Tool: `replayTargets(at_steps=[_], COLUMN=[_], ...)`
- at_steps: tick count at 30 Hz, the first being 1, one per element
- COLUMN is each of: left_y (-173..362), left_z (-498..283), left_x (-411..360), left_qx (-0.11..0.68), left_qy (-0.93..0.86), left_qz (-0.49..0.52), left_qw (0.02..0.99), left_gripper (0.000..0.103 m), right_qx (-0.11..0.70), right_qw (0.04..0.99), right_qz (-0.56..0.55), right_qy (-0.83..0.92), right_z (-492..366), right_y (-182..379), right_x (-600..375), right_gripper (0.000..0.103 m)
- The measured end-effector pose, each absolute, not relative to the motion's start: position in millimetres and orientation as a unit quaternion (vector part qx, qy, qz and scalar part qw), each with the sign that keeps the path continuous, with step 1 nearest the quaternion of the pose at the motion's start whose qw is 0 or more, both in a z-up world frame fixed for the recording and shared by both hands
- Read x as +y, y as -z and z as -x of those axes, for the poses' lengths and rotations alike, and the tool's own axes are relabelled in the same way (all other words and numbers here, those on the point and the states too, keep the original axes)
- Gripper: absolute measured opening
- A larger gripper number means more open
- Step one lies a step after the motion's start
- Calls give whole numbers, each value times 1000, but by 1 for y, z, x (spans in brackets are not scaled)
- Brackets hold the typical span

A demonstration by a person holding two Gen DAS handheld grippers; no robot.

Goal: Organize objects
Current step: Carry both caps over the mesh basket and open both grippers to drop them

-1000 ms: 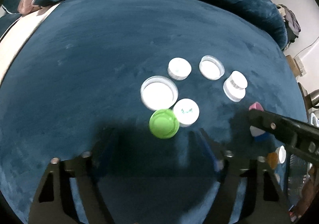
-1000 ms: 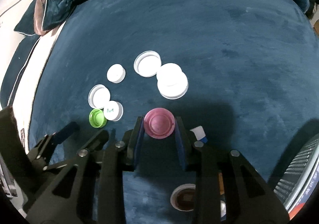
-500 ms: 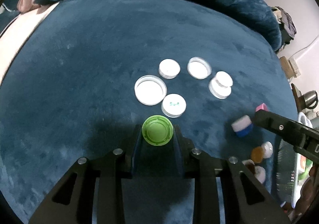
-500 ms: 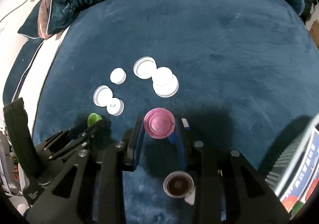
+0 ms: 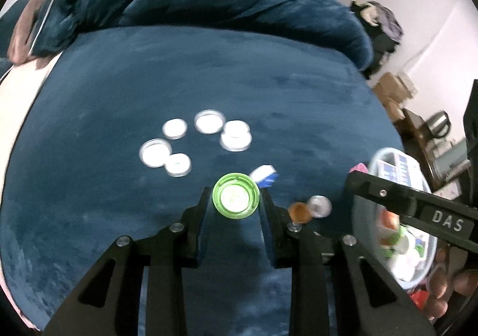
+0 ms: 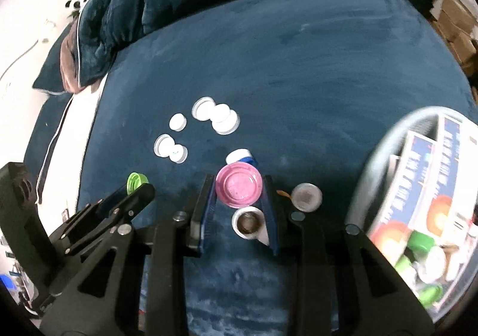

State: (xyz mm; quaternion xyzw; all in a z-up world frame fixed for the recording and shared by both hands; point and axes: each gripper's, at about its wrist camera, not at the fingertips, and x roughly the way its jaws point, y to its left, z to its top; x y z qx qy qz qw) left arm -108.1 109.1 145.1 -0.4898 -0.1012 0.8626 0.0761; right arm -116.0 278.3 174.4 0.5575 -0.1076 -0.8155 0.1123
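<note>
Left gripper (image 5: 236, 201) pinching round green plastic cap (image 5: 235, 200); right gripper (image 6: 239, 191) pinching round pink plastic cap (image 6: 239, 185), both above blue velvet bedspread (image 6: 298, 67). Beyond, white caps (image 5: 176, 164) lying clustered. Risk: shallow rim grips slipping, caps dropping.

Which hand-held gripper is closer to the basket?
Right. The right hand-held gripper, holding the pink cap, is beside the basket. The left hand-held gripper, holding the green cap, is on its far side.

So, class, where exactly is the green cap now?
In the left wrist view the green cap sits centre, clamped in the left claw, just below the blue-and-white cap.
</note>
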Motion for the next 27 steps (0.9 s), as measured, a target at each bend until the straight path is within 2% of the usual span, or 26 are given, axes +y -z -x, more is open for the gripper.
replayTargets(at_steps=[8,17,27], left_y=[-173,-175,-167], left_z=[98,77,61], left_x=[192,300,348], left_qx=[-77,-40,-30], left_qy=[-860,-832,-809], left_qz=[481,491,491], left_qw=[154,254,323], left_gripper=[30,30,30], right_qx=[-151,-220,-248], right_qw=[57,-24,-73], right_qz=[-534,-507,-497], right_qy=[830,833,828], right_z=[86,49,46], right_y=[-195,-203,-201], right_x=[359,453,487], right_gripper=[31,31,32])
